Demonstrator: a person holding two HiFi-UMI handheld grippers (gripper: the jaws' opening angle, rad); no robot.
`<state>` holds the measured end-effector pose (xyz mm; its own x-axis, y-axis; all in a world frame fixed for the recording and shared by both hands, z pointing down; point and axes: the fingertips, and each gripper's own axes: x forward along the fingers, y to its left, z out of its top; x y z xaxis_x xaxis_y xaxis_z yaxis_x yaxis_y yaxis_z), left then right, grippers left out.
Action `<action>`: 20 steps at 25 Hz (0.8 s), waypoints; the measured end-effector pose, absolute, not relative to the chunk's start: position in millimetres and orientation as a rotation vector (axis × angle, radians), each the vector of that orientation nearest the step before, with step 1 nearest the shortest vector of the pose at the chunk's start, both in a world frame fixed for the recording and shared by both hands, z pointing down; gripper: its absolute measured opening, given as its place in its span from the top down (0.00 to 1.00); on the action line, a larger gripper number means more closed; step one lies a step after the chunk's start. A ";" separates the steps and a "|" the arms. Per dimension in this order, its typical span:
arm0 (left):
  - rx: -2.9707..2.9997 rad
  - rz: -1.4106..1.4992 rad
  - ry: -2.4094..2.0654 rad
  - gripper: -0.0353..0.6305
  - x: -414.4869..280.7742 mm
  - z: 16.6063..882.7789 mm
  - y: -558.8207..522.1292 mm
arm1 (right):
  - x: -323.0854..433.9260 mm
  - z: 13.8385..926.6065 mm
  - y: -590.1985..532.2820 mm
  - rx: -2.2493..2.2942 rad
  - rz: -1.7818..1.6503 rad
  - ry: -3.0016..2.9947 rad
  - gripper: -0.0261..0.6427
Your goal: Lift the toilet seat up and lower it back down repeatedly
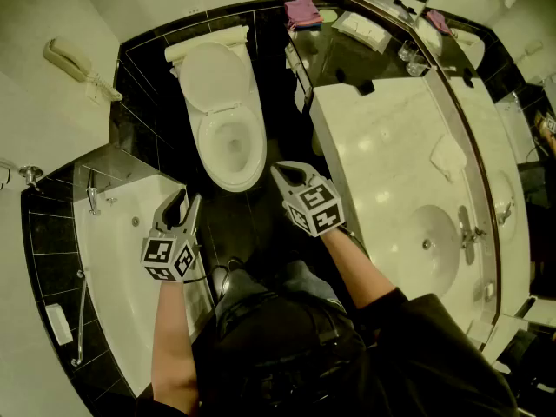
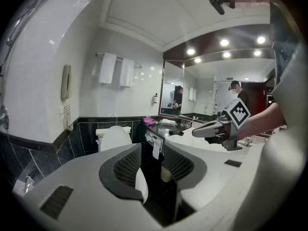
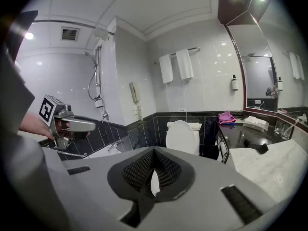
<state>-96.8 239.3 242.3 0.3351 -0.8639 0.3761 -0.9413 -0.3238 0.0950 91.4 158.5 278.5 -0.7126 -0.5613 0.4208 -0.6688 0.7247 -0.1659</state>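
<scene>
The toilet (image 1: 228,176) stands against the far wall between the bathtub (image 1: 113,259) and the vanity surface (image 1: 382,146). Its long axis runs from the tank towards the person, and its rounded front end points at the gap between the two tools. The lid (image 1: 214,76) stands upright against the tank. The toilet seat (image 1: 205,150) seems to lie flat as the white ring round the bowl opening, but white on white hides the seam between ring and porcelain, so this is not sure. The left hand-held gripper (image 1: 187,200) hangs short of the bowl on the bathtub side. Its jaws are spread and released, with nothing between them. The right hand-held gripper (image 1: 280,172) is near the front of the bowl on the vanity side, apart from it. Its jaws are clenched tip to tip on nothing. In both gripper views the tool's own grey body covers the bowl and the ring. Only the raised lid shows above it, plus a sliver of white through the jaw gap. A rolled towel (image 1: 207,43) lies across the tank top, and a pink cloth (image 1: 302,11) sits on the dark ledge beside it. The person's body cuts off the floor in front of the toilet, and the wide lens bends the tub and the vanity at the edges.
</scene>
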 end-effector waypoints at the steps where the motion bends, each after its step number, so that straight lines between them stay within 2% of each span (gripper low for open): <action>1: 2.318 0.384 -1.600 0.71 -88.8 248.4 234.4 | 93.6 281.6 155.5 0.945 0.439 -2.586 0.94; 3: 2.342 0.425 -1.566 0.58 -73.3 262.5 224.2 | 98.3 292.1 148.1 0.929 0.434 -2.581 0.94; 5: 2.370 0.492 -1.519 0.50 -58.9 280.3 215.2 | 102.4 309.5 141.2 0.918 0.433 -2.575 0.94; 17: 2.494 0.736 -1.182 0.49 -23.1 426.2 152.3 | 95.7 453.2 104.0 0.927 0.598 -2.454 0.94; 20: 2.484 0.842 -1.086 0.38 -21.7 478.5 132.0 | 90.3 493.3 87.7 0.944 0.621 -2.421 0.94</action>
<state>-21.7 132.0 478.5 0.5419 -0.5660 0.6213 -0.7429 -0.6683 0.0391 90.3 87.7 493.3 -0.6555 -0.5007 0.5654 -0.7109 0.6617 -0.2382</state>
